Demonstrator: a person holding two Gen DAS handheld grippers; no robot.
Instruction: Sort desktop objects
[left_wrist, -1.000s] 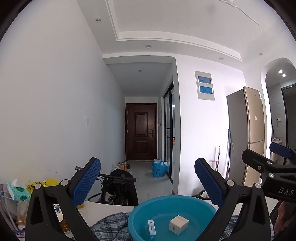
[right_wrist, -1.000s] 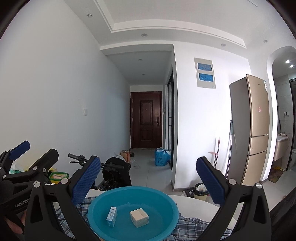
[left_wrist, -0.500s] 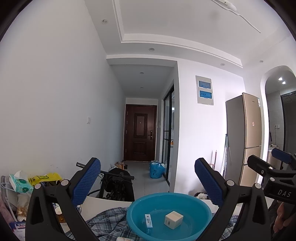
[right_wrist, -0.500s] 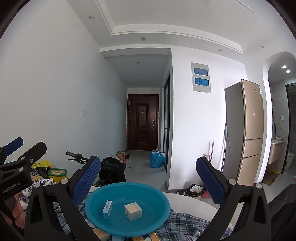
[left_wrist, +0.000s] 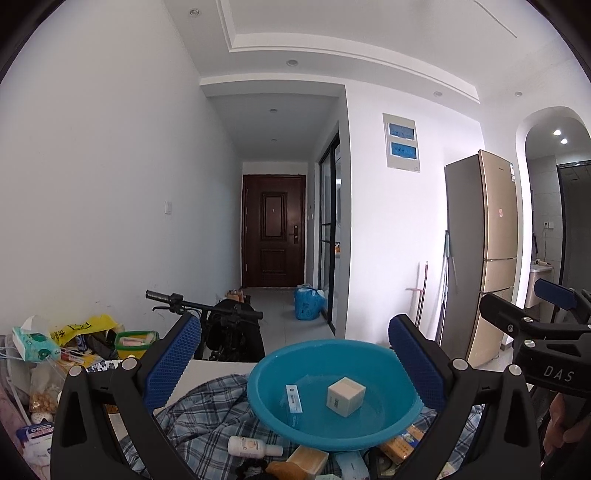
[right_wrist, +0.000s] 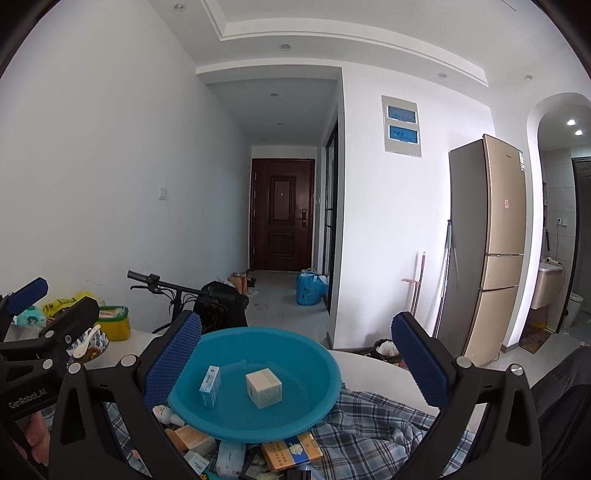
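A blue basin stands on a plaid cloth on the white table. Inside it lie a white cube box and a small blue-and-white carton. My left gripper hovers above and in front of the basin, open and holding nothing. My right gripper hangs likewise, open and bare. In front of the basin lie a white bottle, an orange-tan box and a blue-and-yellow box. Each gripper shows at the edge of the other's view.
Snack bags, a tissue pack and a green-lidded tub crowd the table's left. A bowl with a spoon sits there too. A bicycle stands behind the table; a fridge at right.
Both views have tipped downward and drawn back, so the basin sits higher in frame and the clutter in front of it has come into sight. Both grippers stay open.
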